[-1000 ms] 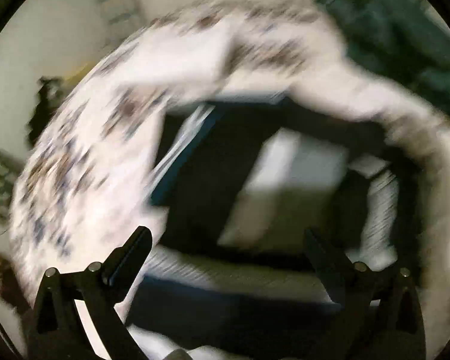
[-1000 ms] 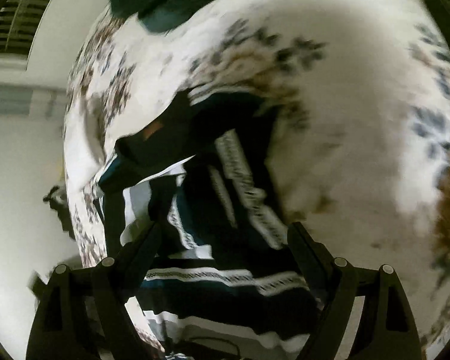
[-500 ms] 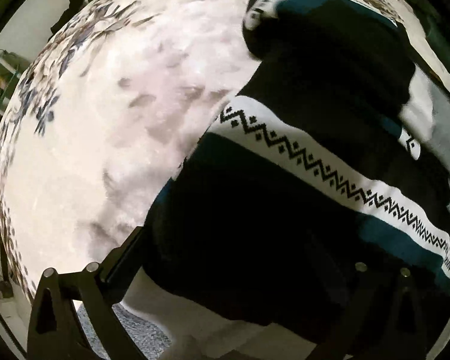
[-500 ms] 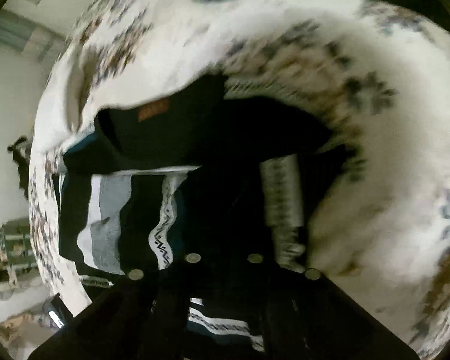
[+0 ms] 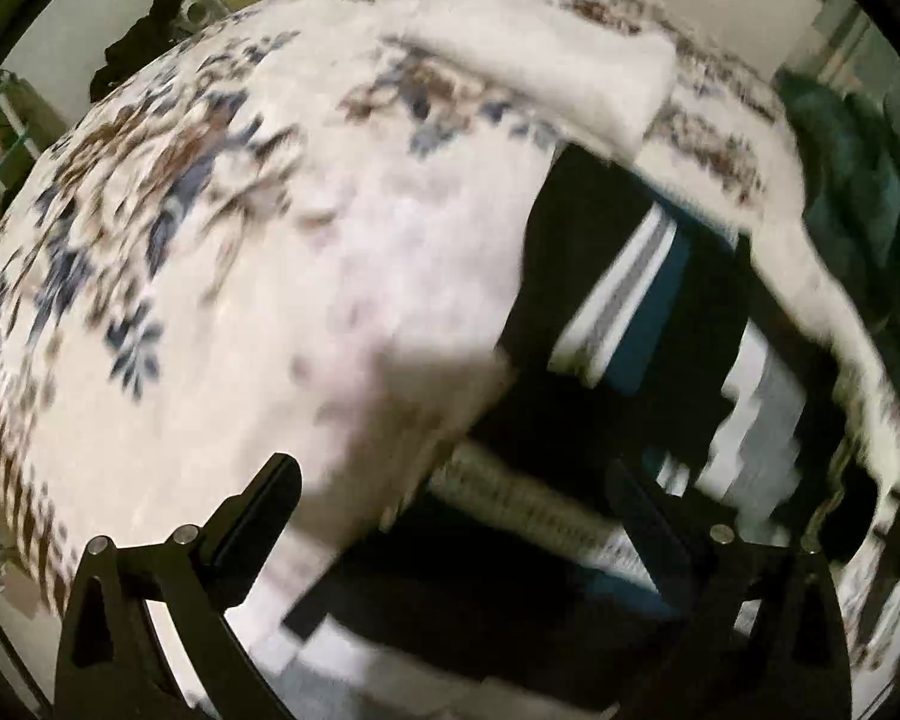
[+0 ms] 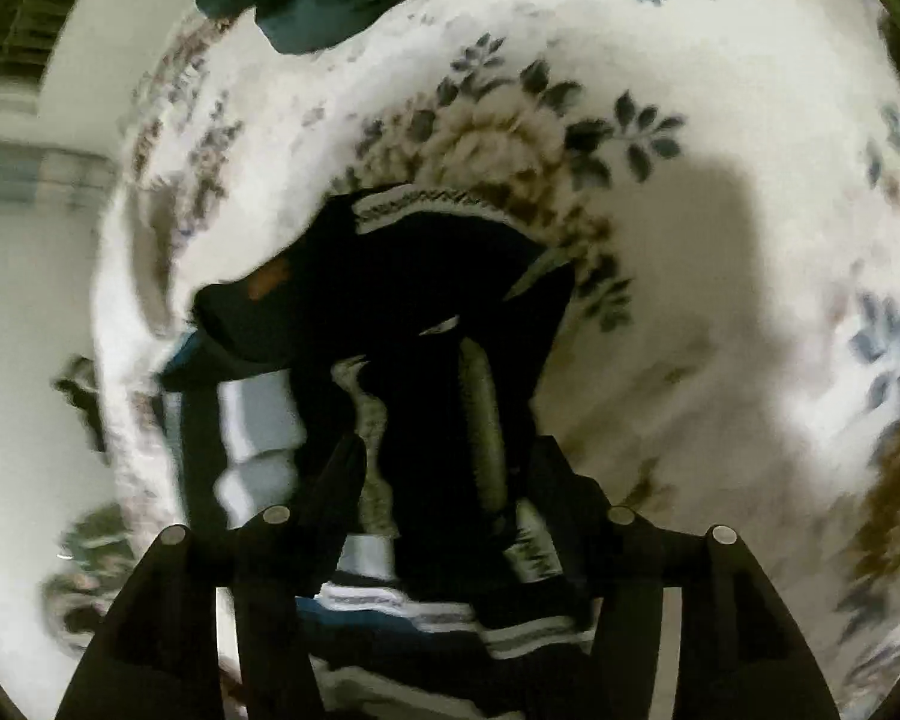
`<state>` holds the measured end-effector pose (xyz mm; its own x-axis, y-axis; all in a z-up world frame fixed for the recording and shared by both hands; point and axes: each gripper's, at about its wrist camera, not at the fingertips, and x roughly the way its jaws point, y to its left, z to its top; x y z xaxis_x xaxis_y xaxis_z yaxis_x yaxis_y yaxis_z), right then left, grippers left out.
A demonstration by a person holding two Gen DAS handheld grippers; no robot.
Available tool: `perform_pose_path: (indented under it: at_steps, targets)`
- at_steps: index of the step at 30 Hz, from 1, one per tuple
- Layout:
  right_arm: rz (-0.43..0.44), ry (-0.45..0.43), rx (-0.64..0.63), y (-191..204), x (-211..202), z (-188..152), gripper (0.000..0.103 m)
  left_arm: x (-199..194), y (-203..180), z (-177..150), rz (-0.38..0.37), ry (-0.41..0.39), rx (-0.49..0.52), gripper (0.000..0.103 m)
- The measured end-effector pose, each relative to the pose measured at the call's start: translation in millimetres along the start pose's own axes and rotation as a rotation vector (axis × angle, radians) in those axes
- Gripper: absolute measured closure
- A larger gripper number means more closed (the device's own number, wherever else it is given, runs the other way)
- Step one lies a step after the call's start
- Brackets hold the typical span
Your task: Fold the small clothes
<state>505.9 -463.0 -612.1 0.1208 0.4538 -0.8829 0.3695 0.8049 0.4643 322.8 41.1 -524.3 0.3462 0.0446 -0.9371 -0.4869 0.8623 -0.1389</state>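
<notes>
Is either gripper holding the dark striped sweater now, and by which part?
Left gripper holds nothing. Right gripper is around the sweater's bunched middle; grip uncertain.

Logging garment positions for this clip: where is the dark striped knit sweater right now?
The dark striped knit sweater lies on the white floral blanket, centre-left in the right wrist view, and on the right side in the left wrist view.

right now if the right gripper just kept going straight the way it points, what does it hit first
Most likely the dark striped sweater: it lies bunched between and ahead of the right gripper, with the floral blanket beyond. Depth is unclear, so contact may already be close.
</notes>
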Motion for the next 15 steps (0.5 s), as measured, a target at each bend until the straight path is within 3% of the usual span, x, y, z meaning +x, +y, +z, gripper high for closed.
perform_pose_path:
  at_steps: [4, 8, 15]
  targets:
    - [-0.011, -0.007, 0.072, -19, 3, 1, 0.044, -6, -7, 8, -0.016, -0.035, 0.062, 0.000]
    - [-0.020, -0.085, 0.169, -44, -12, 31, 0.044, 2, -23, 14, 0.007, -0.042, 0.182, 0.000]
    - [0.005, 0.040, 0.167, -56, 10, 93, 0.044, 4, -51, -7, 0.013, -0.076, 0.285, 0.000]
